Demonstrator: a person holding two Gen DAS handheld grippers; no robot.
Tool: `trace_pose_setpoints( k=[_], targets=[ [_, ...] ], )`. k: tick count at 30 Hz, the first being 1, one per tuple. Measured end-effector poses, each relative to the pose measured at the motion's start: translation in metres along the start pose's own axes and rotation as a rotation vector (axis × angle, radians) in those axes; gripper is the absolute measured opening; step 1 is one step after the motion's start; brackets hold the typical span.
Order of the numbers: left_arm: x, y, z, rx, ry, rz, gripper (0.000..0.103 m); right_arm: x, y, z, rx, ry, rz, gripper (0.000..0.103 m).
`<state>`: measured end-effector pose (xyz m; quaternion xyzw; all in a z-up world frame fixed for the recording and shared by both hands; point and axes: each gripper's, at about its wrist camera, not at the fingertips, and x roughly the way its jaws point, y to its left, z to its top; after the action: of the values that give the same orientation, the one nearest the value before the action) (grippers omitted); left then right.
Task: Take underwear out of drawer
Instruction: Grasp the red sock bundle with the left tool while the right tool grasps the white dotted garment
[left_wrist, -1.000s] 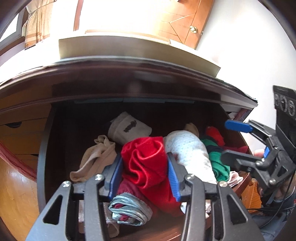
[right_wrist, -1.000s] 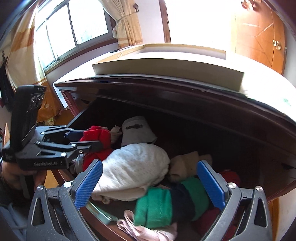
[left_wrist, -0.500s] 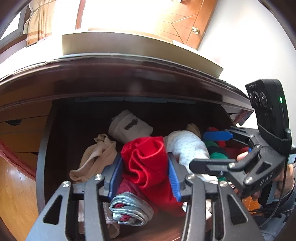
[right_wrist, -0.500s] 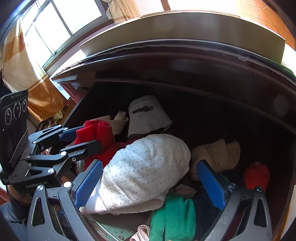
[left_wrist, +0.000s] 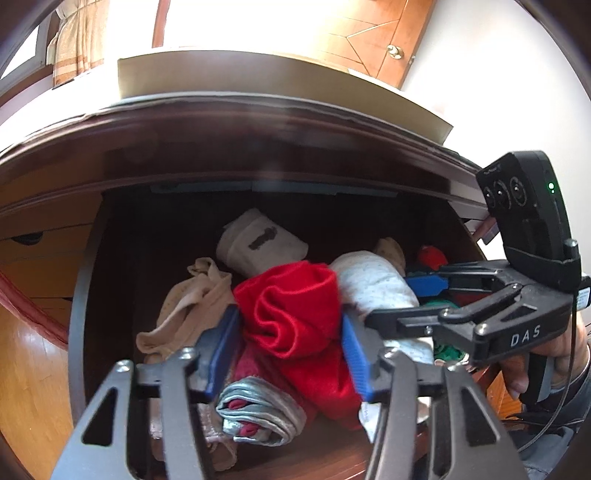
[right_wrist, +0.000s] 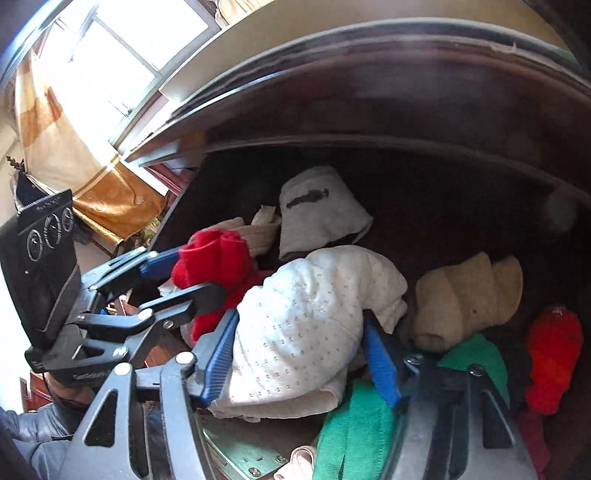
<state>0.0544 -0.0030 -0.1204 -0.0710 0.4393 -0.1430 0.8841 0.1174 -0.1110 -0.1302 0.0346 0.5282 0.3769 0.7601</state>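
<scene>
The dark wooden drawer (left_wrist: 85, 295) stands open, full of rolled underwear. My left gripper (left_wrist: 290, 354) is shut on a red piece of underwear (left_wrist: 291, 314), which also shows in the right wrist view (right_wrist: 218, 266). My right gripper (right_wrist: 301, 354) has its blue pads pressed on both sides of a white dotted piece of underwear (right_wrist: 306, 325); it shows in the left wrist view (left_wrist: 373, 284) with the right gripper (left_wrist: 417, 299) around it.
Other rolls lie in the drawer: a white one with a dark mark (left_wrist: 262, 240), a beige one (left_wrist: 188, 302), a silver-banded one (left_wrist: 258, 410), a cream one (right_wrist: 465, 299), a green one (right_wrist: 354, 428), a bright red one (right_wrist: 554, 354). The dresser top (left_wrist: 258, 122) overhangs the drawer.
My right gripper has moved in over the white dotted underwear and closed its fingers on it. My left gripper has stayed shut on the red underwear.
</scene>
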Motion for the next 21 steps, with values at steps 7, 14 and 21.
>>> trace_pose_setpoints(
  k=[7,14,21],
  targets=[
    [-0.003,-0.002,-0.002,0.024,-0.026,0.001,0.043,-0.014,0.007,-0.004,-0.045,-0.051,-0.011,0.054],
    [-0.007,-0.003,-0.002,0.028,-0.059,-0.007,0.042,-0.027,0.014,-0.008,-0.105,-0.122,-0.026,0.047],
    [-0.010,-0.004,-0.002,0.037,-0.078,-0.011,0.040,-0.041,0.022,-0.016,-0.172,-0.210,-0.041,0.041]
  ],
)
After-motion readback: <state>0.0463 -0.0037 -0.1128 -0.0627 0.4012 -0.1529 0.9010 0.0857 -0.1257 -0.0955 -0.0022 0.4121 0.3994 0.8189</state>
